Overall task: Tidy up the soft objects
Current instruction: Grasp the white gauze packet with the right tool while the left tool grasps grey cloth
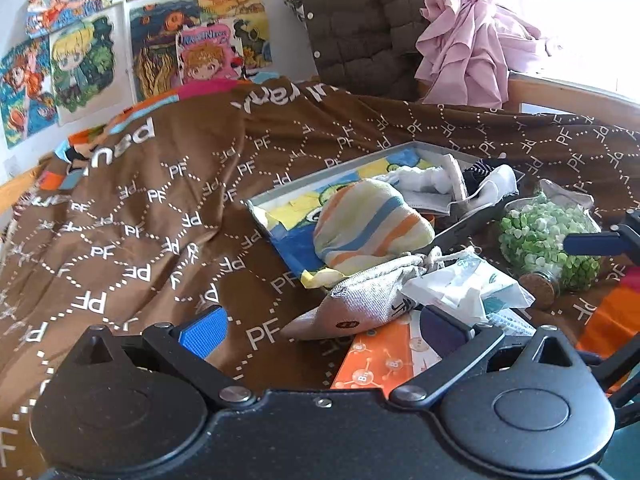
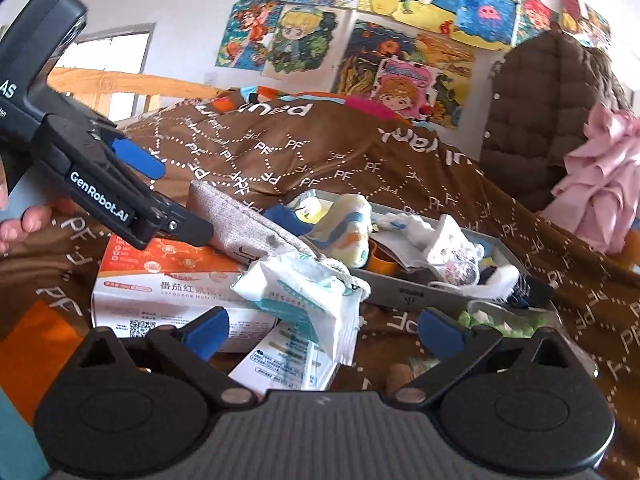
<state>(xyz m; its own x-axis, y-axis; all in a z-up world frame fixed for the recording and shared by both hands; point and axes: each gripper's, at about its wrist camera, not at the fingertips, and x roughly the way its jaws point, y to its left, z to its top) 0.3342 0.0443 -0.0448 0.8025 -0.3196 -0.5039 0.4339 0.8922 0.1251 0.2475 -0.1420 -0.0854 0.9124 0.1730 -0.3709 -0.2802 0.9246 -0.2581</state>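
1. A brown blanket [image 1: 132,216] covers the bed under a wall of drawings; on it sits a grey tray [image 1: 256,210], the landmark here, already holding a striped cloth [image 1: 368,224] and socks.
2. The grey pouch [image 1: 360,300] lies just in front of the tray, its back end on an orange box [image 2: 168,268], a tissue pack [image 2: 304,292] touching it.
3. The left gripper [image 1: 320,328] is spread wide and empty, the pouch between its fingers (one finger beside the pouch, seen from the right wrist).
4. The right gripper [image 2: 324,330] is also wide and empty, the tissue pack just ahead.
5. Risks, as I judge: closing could catch the tissue pack too, or the limp pouch could sag and snag on the tray rim.
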